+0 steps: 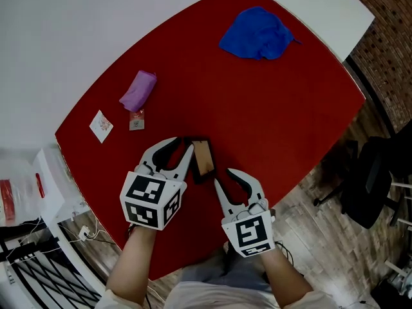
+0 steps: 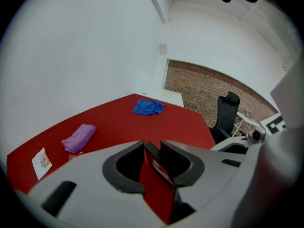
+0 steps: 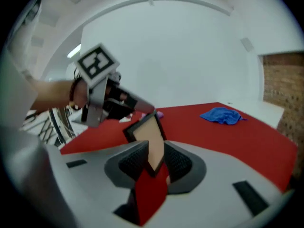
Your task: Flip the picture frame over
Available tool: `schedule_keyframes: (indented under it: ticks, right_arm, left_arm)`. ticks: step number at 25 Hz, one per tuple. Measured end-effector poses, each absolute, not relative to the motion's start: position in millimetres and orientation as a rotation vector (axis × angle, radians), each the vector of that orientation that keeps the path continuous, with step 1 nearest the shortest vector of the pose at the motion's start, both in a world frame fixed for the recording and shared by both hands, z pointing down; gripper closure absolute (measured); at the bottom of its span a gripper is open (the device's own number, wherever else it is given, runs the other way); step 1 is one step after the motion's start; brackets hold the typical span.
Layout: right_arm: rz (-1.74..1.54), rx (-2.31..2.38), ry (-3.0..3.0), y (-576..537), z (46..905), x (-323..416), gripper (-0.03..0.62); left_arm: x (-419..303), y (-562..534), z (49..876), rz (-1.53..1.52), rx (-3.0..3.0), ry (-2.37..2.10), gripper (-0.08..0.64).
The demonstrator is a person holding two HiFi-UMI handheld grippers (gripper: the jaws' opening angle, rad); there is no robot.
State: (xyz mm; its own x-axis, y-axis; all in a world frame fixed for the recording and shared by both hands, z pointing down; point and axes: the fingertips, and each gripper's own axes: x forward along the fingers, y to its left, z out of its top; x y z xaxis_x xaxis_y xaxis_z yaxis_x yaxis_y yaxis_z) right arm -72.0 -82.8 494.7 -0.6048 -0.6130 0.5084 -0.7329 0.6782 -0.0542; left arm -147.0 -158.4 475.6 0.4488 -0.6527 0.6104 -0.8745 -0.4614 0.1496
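Note:
A black picture frame (image 1: 202, 159) with its tan backing showing stands tilted on the red table (image 1: 277, 127), close to the front edge. My left gripper (image 1: 185, 144) grips the frame's far upper corner. In the left gripper view the frame's black edge (image 2: 161, 167) fills the gap between the pads of that gripper (image 2: 152, 148). My right gripper (image 1: 223, 176) is just below and right of the frame, jaws apart. In the right gripper view the frame's lower corner (image 3: 151, 141) sits loosely between the open pads of the right gripper (image 3: 151, 159), with the left gripper (image 3: 135, 109) at its top.
A blue cloth (image 1: 257, 34) lies at the table's far right and a purple cloth (image 1: 138, 90) at the left. A small card (image 1: 101, 125) and a packet (image 1: 136, 120) lie beside the purple cloth. A black office chair (image 1: 370, 179) stands on the floor to the right.

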Motion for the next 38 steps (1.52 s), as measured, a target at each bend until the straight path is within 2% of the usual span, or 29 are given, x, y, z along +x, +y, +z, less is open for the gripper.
schedule_keyframes:
  ticks: [2, 6, 8, 10, 13, 15, 21, 22, 24, 34, 38]
  right_arm:
    - [0.373, 1.012, -2.403, -69, 522, -76, 0.511]
    - [1.253, 1.026, -2.527, -48, 543, -90, 0.500]
    - [1.311, 1.077, -2.495, -47, 550, -89, 0.494]
    - [1.074, 1.135, -2.461, -50, 554, -86, 0.491]
    - [0.287, 1.112, -2.319, -61, 550, -88, 0.475]
    - [0.017, 1.031, -2.236, -66, 555, -97, 0.454]
    - [-0.194, 1.018, -2.138, -75, 574, -105, 0.454]
    - [-0.197, 1.028, -2.131, -76, 575, -103, 0.497]
    - [-0.221, 1.038, -2.109, -75, 577, -100, 0.523]
    - [-0.417, 0.903, -2.017, -65, 584, -90, 0.526]
    - [-0.500, 0.836, -1.975, -55, 592, -87, 0.526]
  left_arm:
    - [-150, -158, 476, 0.660, 2.255, -1.287, 0.454]
    - [-149, -157, 476, 0.660, 2.261, -1.290, 0.454]
    - [-150, -157, 476, 0.665, 2.263, -1.290, 0.454]
    - [-151, -156, 476, 0.678, 2.268, -1.293, 0.454]
    - [-154, -156, 477, 0.681, 2.268, -1.295, 0.454]
    - [-154, -157, 477, 0.670, 2.266, -1.293, 0.454]
    - [-151, -156, 476, 0.676, 2.274, -1.289, 0.454]
    - [-152, -156, 476, 0.685, 2.271, -1.291, 0.454]
    - [-154, -153, 481, 0.702, 2.263, -1.282, 0.454]
    - [-169, -110, 510, 0.616, 2.143, -1.274, 0.453]
    - [-166, -88, 528, 0.492, 2.035, -1.228, 0.453]
